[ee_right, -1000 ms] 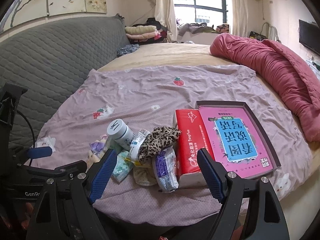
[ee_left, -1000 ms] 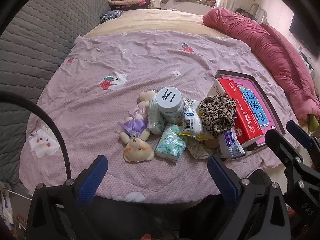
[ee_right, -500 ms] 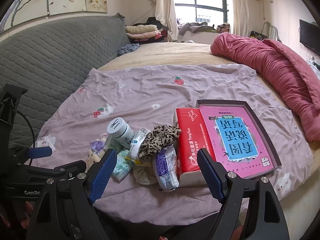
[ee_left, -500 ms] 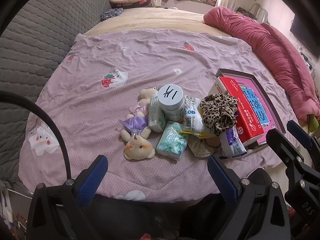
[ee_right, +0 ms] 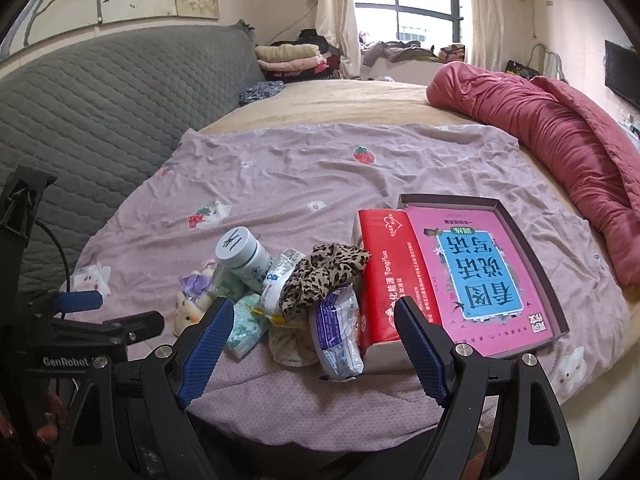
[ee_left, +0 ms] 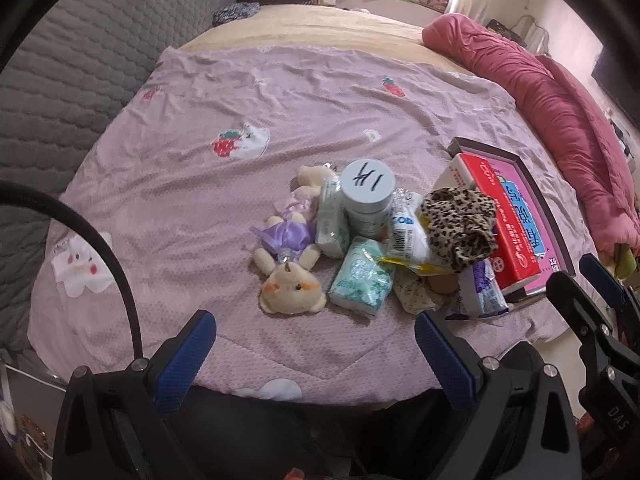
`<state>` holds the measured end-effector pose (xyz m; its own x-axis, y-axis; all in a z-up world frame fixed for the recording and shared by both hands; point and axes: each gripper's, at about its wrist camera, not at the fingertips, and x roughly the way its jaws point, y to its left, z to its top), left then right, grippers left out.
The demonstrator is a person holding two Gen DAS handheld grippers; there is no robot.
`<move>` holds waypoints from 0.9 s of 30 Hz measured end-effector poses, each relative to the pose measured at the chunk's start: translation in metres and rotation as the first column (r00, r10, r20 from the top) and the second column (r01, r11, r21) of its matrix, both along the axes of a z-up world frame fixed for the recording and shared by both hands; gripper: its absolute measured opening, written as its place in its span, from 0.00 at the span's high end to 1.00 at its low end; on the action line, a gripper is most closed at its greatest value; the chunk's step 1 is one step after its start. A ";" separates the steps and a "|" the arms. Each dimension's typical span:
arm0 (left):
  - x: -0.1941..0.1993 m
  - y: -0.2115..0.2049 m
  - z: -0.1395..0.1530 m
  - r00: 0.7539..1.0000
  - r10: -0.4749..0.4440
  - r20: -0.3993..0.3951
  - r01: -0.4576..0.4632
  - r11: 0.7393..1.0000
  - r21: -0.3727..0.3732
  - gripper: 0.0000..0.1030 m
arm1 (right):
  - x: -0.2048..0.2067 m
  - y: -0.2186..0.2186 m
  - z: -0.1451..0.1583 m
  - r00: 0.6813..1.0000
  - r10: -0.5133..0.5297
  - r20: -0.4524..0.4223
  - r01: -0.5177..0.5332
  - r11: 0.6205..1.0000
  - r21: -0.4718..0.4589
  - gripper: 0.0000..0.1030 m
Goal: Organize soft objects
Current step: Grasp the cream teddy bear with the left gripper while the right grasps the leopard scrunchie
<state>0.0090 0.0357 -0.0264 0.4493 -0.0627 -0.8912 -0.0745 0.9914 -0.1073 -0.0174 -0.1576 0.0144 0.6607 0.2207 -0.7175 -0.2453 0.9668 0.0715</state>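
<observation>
1. Left gripper (ee_left: 314, 340): fingers spread wide, holding nothing, hovering at the near edge of the lilac blanket (ee_left: 192, 208) in front of the pile.
2. Landmark = white jar (ee_left: 368, 200) with a handwritten lid, upright mid-pile in the left wrist view; it looks tilted in the right wrist view.
3. Left of the jar: plush bear in a purple dress (ee_left: 290, 252), lying flat, head toward the camera, touching a small tissue pack (ee_left: 331, 222) that leans on the jar.
4. In front of the jar: mint-green tissue pack (ee_left: 362, 278), flat on the blanket, just beside the bear's head.
5. Right of the jar, touching it: clear packet with blue print (ee_left: 408, 236), over something yellow.
6. Further right: leopard-print scrunchie (ee_left: 460, 228), on top of the pile, resting against the red tissue box (ee_left: 498, 224).
7. Below the scrunchie: pale dotted fabric piece (ee_left: 414, 292) and a blue-white tissue pack (ee_left: 482, 294), near the blanket edge.
8. Red tissue box sits in the left side of a dark tray (ee_right: 516, 240); a pink book with a blue label (ee_right: 480, 276) lies flat in the rest of it.
9. Far right of the jar: rolled red duvet (ee_right: 560, 128) along the bed edge.
10. Right gripper (ee_right: 314, 344): fingers wide apart, nothing between them, low in front of the pile, framing the blue-white pack and the box end.
</observation>
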 end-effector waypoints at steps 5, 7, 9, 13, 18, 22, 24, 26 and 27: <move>0.006 0.025 -0.021 0.998 0.044 -0.048 -0.044 0.999 -0.017 0.02 | 0.008 0.006 -0.010 1.000 0.019 -0.013 -0.019 1.000 -0.021 0.19; 0.008 0.034 -0.029 0.996 0.061 -0.062 -0.061 0.998 -0.008 0.02 | 0.013 0.008 -0.014 0.999 0.023 -0.022 -0.023 0.999 -0.022 0.19; 0.013 0.040 -0.039 0.995 0.070 -0.077 -0.071 0.997 -0.016 0.02 | 0.017 0.009 -0.017 0.999 0.025 -0.031 -0.026 0.999 -0.026 0.19; 0.025 0.045 -0.062 0.986 0.081 -0.149 -0.092 0.993 -0.070 0.02 | 0.025 0.013 -0.024 0.999 0.036 -0.040 -0.037 0.999 -0.038 0.19; 0.043 0.043 -0.083 0.977 0.079 -0.197 -0.092 0.994 -0.058 0.02 | 0.032 0.015 -0.029 0.998 0.037 -0.042 -0.039 0.998 -0.050 0.19; 0.062 0.043 -0.093 0.977 0.075 -0.202 -0.087 0.995 -0.053 0.02 | 0.040 0.016 -0.034 0.998 0.035 -0.047 -0.038 0.997 -0.061 0.19; 0.071 0.043 -0.102 0.974 0.072 -0.217 -0.083 0.996 -0.041 0.06 | 0.045 0.016 -0.036 0.998 0.034 -0.049 -0.037 0.997 -0.067 0.19; 0.080 0.040 -0.109 0.971 0.060 -0.231 -0.070 0.997 -0.033 0.12 | 0.052 0.015 -0.038 0.998 0.030 -0.056 -0.033 0.998 -0.062 0.19; 0.084 0.039 -0.114 0.968 0.058 -0.244 -0.069 0.997 -0.037 0.16 | 0.056 0.015 -0.040 0.998 0.026 -0.062 -0.029 0.998 -0.058 0.19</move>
